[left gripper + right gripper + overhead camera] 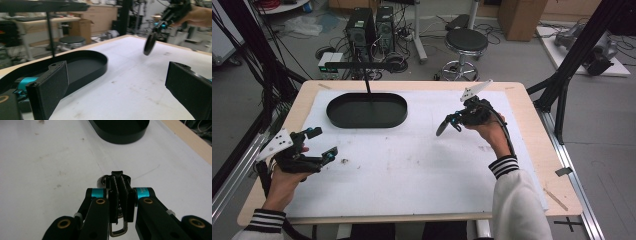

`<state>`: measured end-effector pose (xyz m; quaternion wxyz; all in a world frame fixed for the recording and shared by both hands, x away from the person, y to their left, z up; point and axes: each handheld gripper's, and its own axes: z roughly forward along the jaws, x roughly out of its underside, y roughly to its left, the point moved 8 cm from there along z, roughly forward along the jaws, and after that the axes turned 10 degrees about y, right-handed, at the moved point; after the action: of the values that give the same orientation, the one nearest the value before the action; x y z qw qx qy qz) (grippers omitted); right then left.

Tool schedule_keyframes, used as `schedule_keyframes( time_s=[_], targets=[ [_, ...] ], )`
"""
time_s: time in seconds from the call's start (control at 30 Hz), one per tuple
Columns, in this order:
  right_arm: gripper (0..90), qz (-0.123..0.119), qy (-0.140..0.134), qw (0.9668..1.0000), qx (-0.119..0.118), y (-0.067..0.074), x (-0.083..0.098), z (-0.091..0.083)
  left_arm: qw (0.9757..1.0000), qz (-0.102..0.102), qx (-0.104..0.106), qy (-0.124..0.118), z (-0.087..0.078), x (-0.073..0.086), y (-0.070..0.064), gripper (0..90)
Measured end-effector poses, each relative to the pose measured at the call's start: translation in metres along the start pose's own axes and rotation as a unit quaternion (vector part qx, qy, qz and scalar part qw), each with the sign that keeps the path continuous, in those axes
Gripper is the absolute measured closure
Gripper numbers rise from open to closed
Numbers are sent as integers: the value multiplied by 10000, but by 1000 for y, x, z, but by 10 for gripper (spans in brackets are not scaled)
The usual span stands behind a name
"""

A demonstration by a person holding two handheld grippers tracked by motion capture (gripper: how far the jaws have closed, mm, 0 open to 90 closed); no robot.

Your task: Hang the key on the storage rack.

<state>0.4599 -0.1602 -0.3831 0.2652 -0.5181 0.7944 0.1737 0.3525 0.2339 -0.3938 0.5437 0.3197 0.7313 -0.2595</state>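
My right gripper (454, 120) hovers above the right middle of the table, shut on a dark strap-like object (442, 128). In the right gripper view (119, 192) the black strap (117, 173) stands pinched between the pads, with a metal buckle (118, 230) below and a rounded part (102, 180) beyond the tips. The left gripper view shows that object (149, 44) hanging as a dark oval from the right gripper (160, 25). At the table's left, off the surface, my left gripper (323, 142) is open and holds nothing (117, 87).
A black oval tray (337, 117) lies at the back left of the white mat (412, 170). A thin black post with a crossbar (362, 65) rises from it. The tray's wall (100, 67) lies just ahead of the left jaws. A stool (466, 42) stands beyond the table.
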Motion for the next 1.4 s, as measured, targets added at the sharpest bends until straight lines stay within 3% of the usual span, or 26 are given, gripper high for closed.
schedule_keyframes(
  time_s=[0.07,0.1,0.17,0.33,0.5,0.53,0.6,0.63,0.67,0.7,0.93,1.13,1.4],
  targets=[
    [864,-73,-167,9998,-51,3,-3,-4,9999,33,91,27,3,-3,-2,53],
    [864,-124,-225,9996,-111,5,-4,-5,9995,65,291,73,10,-7,-6,53],
    [864,-230,-346,9990,-184,10,-7,-9,9990,96,427,102,16,-12,-9,53],
    [864,-421,-662,9963,-355,21,-15,-18,9976,172,641,204,29,-23,-13,53],
    [863,-662,-996,9912,-566,32,-25,-26,9950,398,831,382,47,-37,-20,53],
    [863,-731,-1043,9898,-644,36,-27,-28,9929,430,1011,461,53,-41,-24,53],
    [863,-896,-1106,9874,-693,43,-31,-30,9920,448,1099,439,54,-44,-26,53],
    [863,-976,-1116,9861,-746,46,-33,-31,9902,472,1233,454,58,-48,-29,53],
    [863,-976,-1116,9861,-746,46,-33,-31,9902,472,1233,454,58,-48,-29,53],
    [863,-1061,-1120,9849,-782,52,-36,-32,9884,533,1323,525,61,-50,-32,53],
    [863,-1318,-1379,9761,-1046,69,-50,-36,9844,635,1535,574,73,-59,-41,53],
    [863,-1471,-1482,9706,-1199,80,-56,-37,9789,746,1799,620,86,-67,-53,53],
    [863,-1726,-1568,9624,-1395,94,-67,-33,9677,941,2199,799,107,-71,-77,53]
  ],
)
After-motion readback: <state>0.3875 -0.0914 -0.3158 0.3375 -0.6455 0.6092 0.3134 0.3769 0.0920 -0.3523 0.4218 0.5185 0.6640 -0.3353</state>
